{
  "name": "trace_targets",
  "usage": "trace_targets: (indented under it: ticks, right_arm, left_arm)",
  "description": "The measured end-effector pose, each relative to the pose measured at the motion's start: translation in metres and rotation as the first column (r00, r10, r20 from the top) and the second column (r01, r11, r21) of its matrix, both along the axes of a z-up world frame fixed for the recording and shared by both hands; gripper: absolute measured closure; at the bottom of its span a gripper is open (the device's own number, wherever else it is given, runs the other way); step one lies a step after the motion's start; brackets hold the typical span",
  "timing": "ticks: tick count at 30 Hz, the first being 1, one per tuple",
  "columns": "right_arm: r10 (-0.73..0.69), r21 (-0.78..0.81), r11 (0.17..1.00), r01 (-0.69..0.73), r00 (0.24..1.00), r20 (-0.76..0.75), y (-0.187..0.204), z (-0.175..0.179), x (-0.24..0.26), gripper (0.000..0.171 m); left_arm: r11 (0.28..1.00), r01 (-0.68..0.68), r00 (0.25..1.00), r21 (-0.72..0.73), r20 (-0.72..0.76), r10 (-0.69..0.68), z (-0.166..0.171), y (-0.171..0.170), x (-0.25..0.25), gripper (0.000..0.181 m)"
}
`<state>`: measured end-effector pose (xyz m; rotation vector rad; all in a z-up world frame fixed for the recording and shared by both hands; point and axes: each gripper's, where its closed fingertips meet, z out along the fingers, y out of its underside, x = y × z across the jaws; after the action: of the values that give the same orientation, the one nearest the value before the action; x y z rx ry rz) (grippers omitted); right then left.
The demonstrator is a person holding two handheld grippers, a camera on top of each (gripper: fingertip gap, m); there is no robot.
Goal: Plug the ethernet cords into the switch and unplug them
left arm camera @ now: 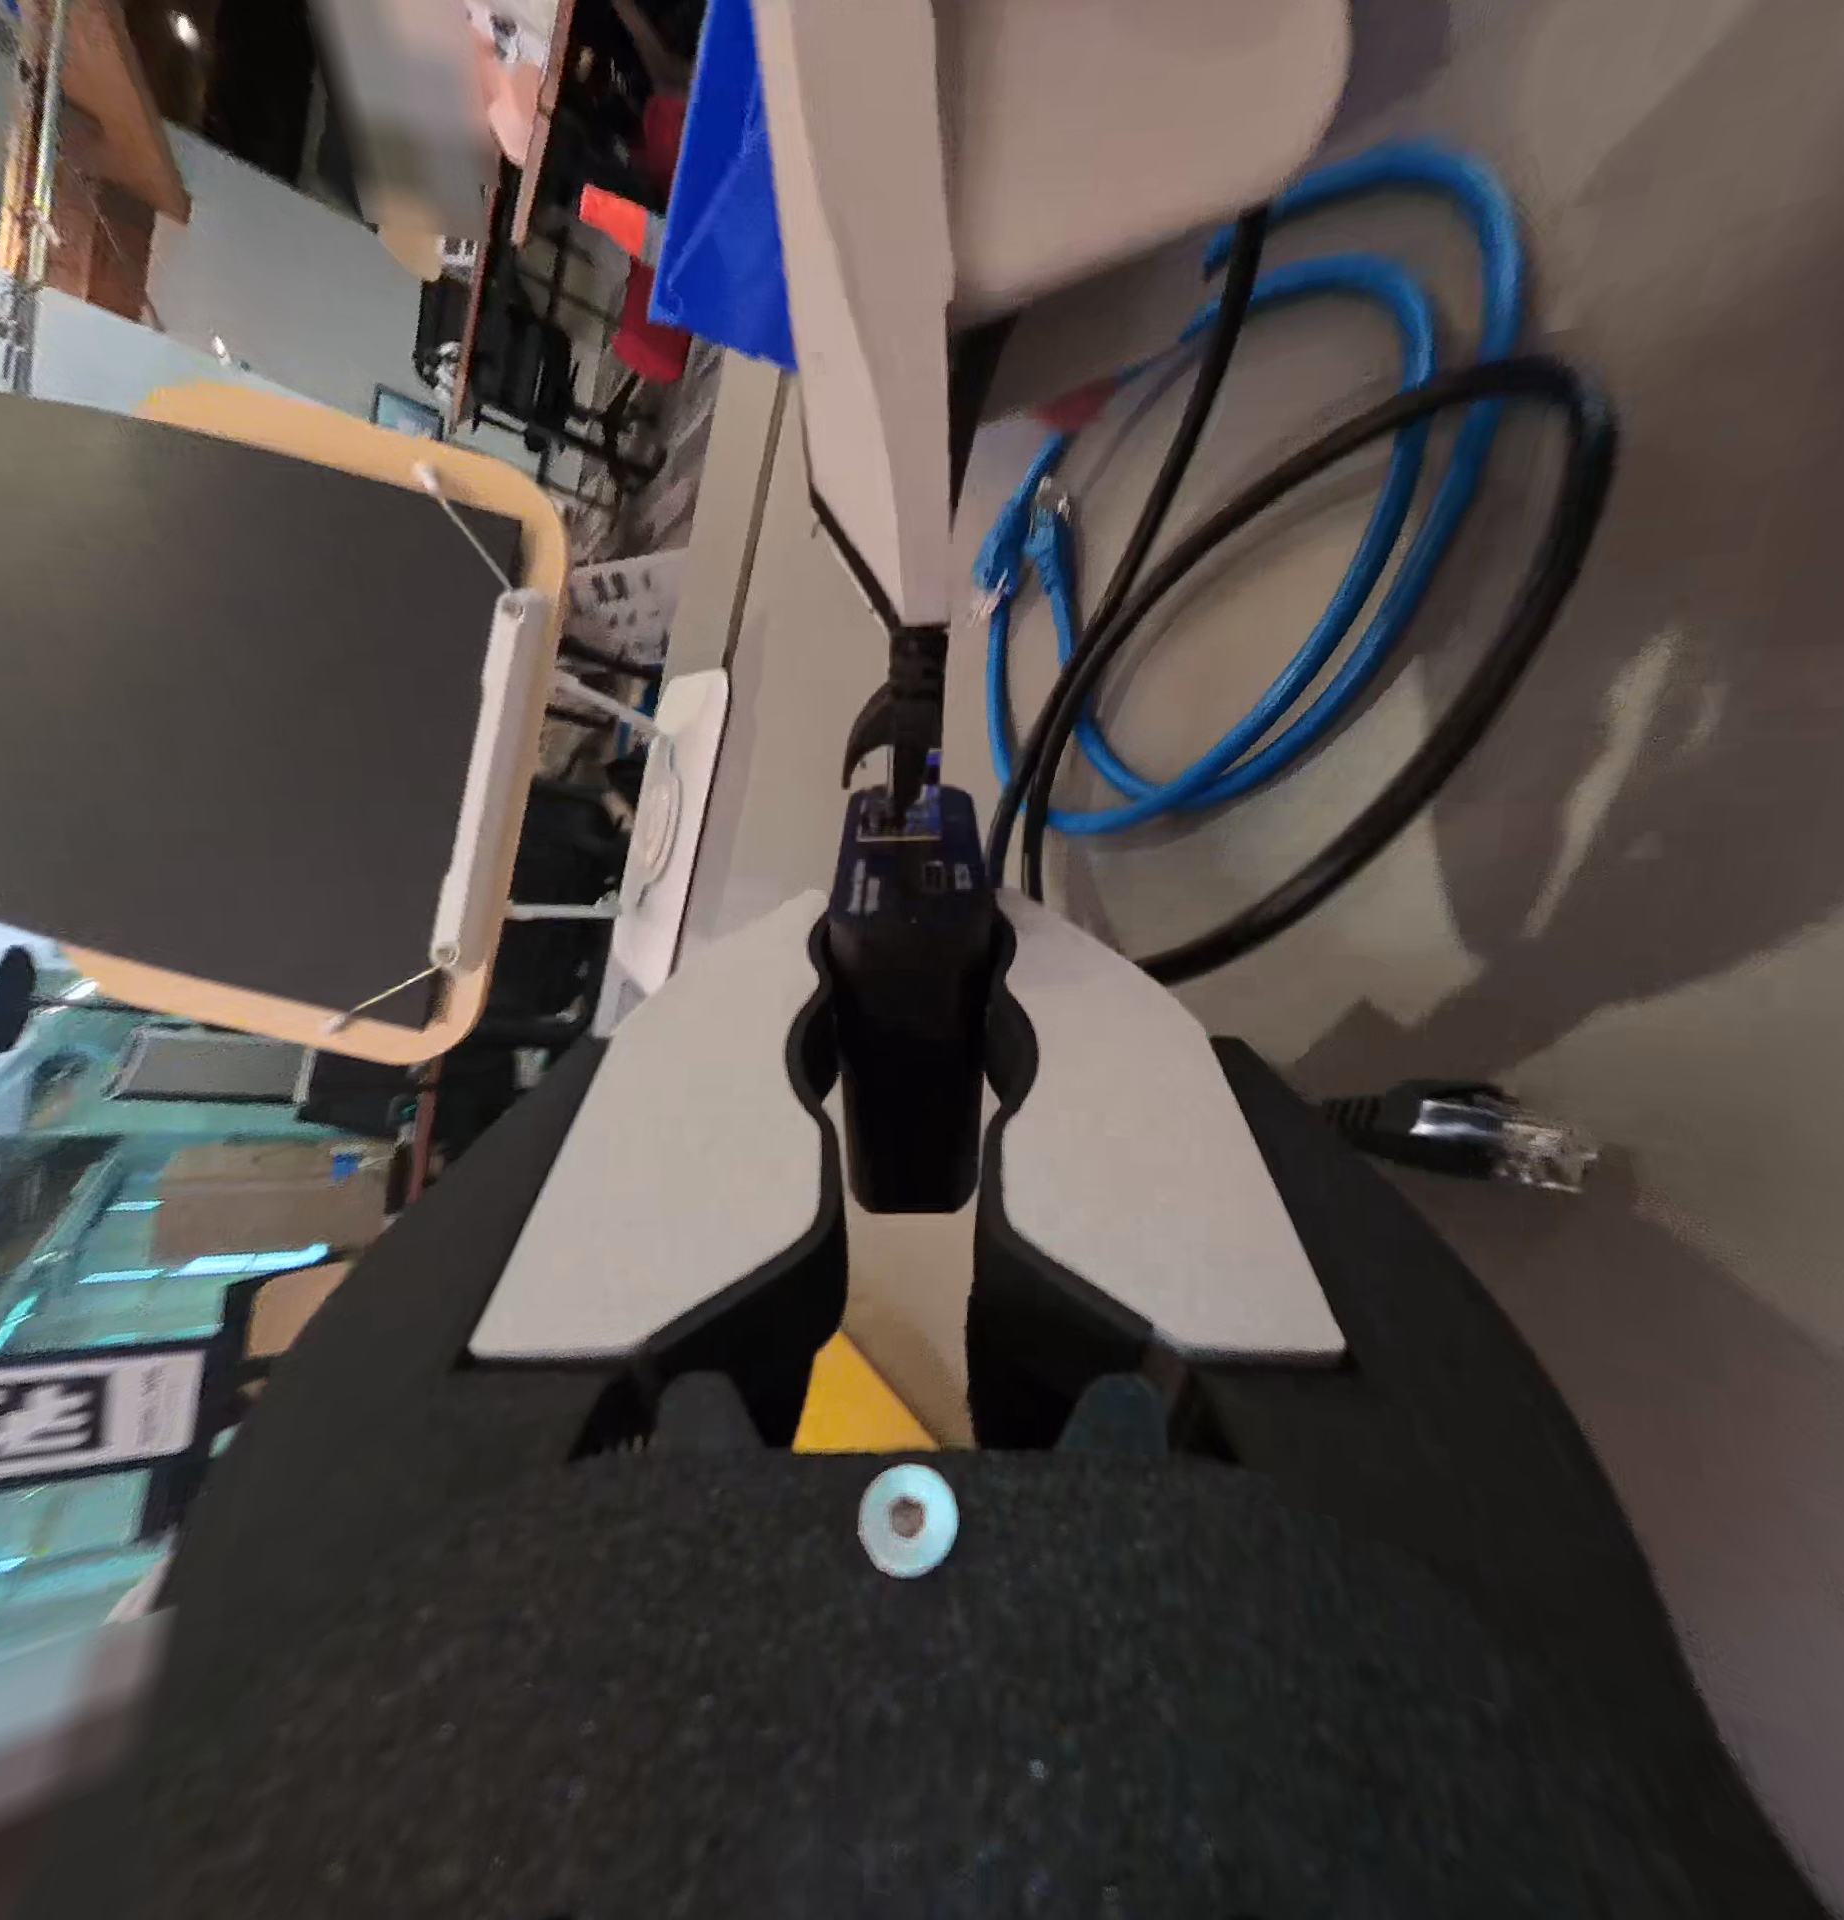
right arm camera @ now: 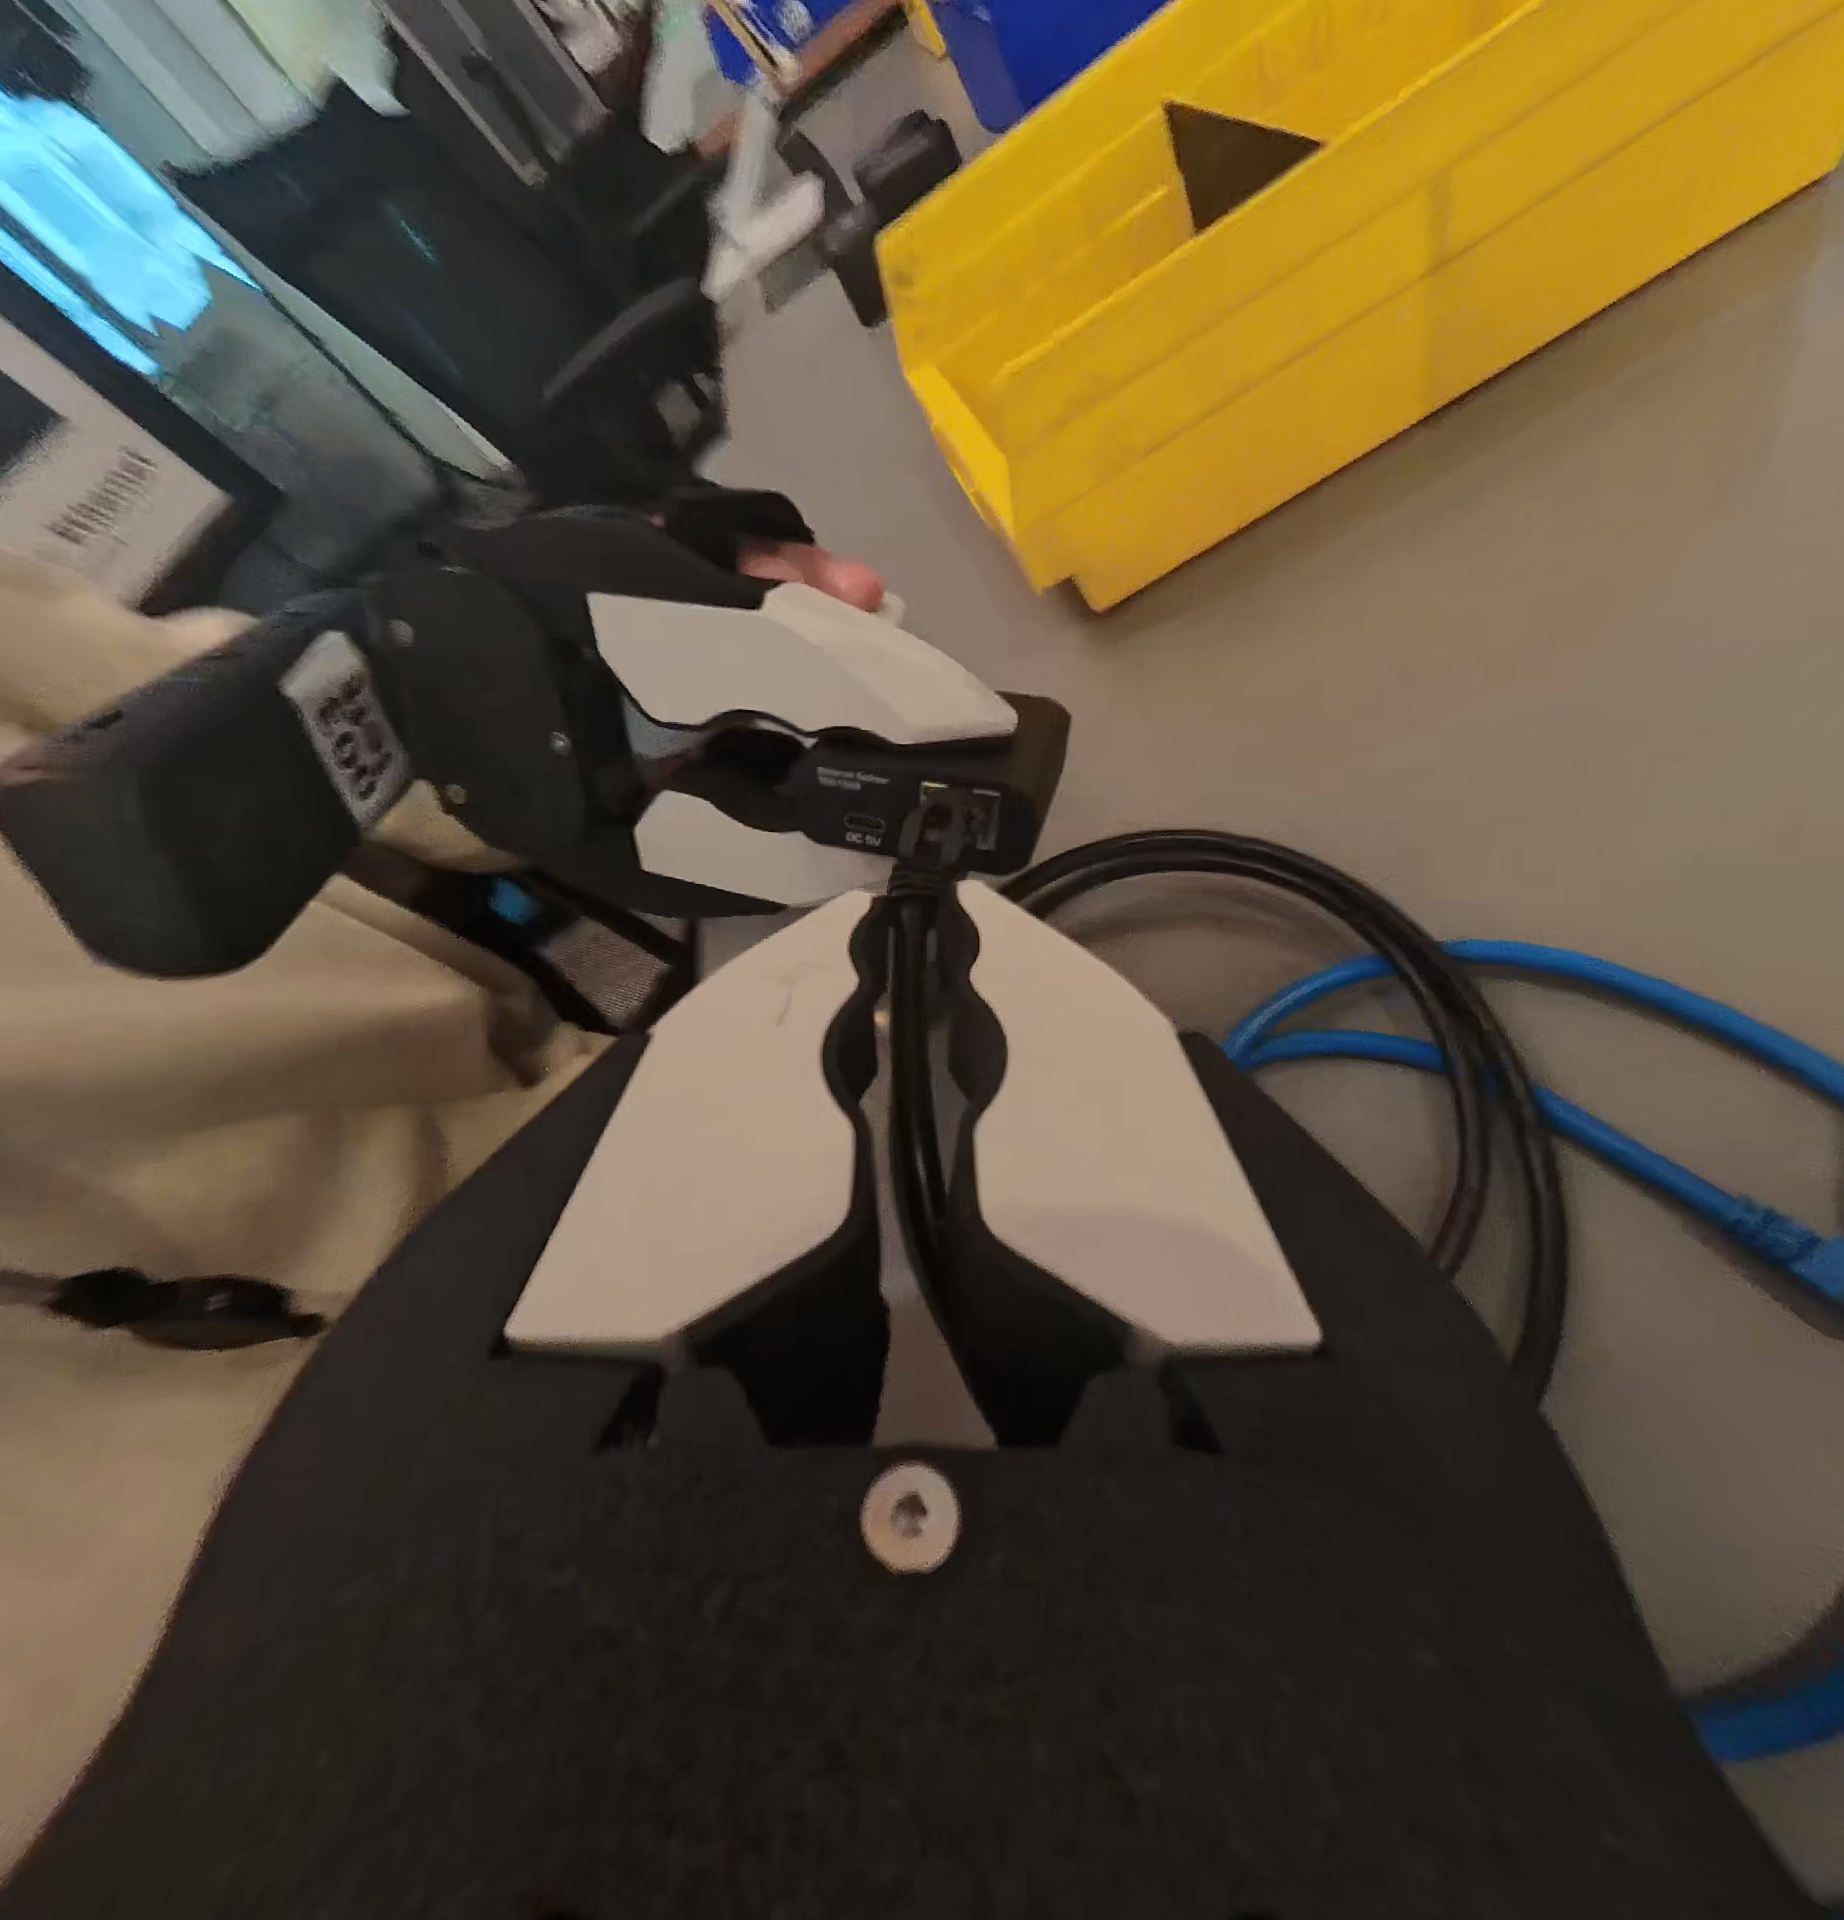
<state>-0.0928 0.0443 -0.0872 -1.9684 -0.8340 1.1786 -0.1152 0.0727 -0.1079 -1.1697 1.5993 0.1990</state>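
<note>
My left gripper [left arm camera: 910, 935] is shut on the small black switch [left arm camera: 910, 1018] and holds it above the grey table. It also shows in the right wrist view [right arm camera: 845, 800], with the switch [right arm camera: 939, 805] between its white fingers. My right gripper [right arm camera: 913, 914] is shut on the black ethernet cord [right arm camera: 923, 1091] just behind its plug [right arm camera: 933, 831], which sits in a port on the switch. In the left wrist view the plug [left arm camera: 907, 717] meets the switch from above, held by the right gripper's fingers [left arm camera: 887, 436]. A blue ethernet cord [left arm camera: 1313, 582] lies coiled on the table.
A yellow plastic bin [right arm camera: 1365, 312] stands on the table beyond the switch. The black cord's other plug [left arm camera: 1469, 1132] lies loose on the table. The blue cord [right arm camera: 1572, 1091] and the black loop lie at the right. A person's beige sleeve [right arm camera: 170, 1039] is at the left. One gripper's finger ends stand about 5 centimetres off the other's.
</note>
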Motion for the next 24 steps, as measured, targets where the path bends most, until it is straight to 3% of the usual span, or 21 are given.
trace_targets:
  ticks: [4,15,24]
  right_arm:
    - [-0.085,0.105,0.992,0.068,0.982,0.167,0.005,-0.007,-0.005,0.162]
    - [-0.116,0.094,0.99,0.104,0.985,0.13,0.009,-0.011,-0.008,0.162]
    - [-0.145,0.102,0.986,0.13,0.977,0.157,0.014,-0.018,-0.006,0.161]
  left_arm:
    - [0.997,-0.077,0.996,0.027,-0.053,0.078,-0.01,0.011,-0.004,0.158]
    - [0.996,-0.066,0.998,-0.066,-0.029,0.064,-0.019,0.013,-0.001,0.159]
    - [0.996,-0.067,0.997,-0.056,-0.051,0.064,-0.026,0.016,0.001,0.159]
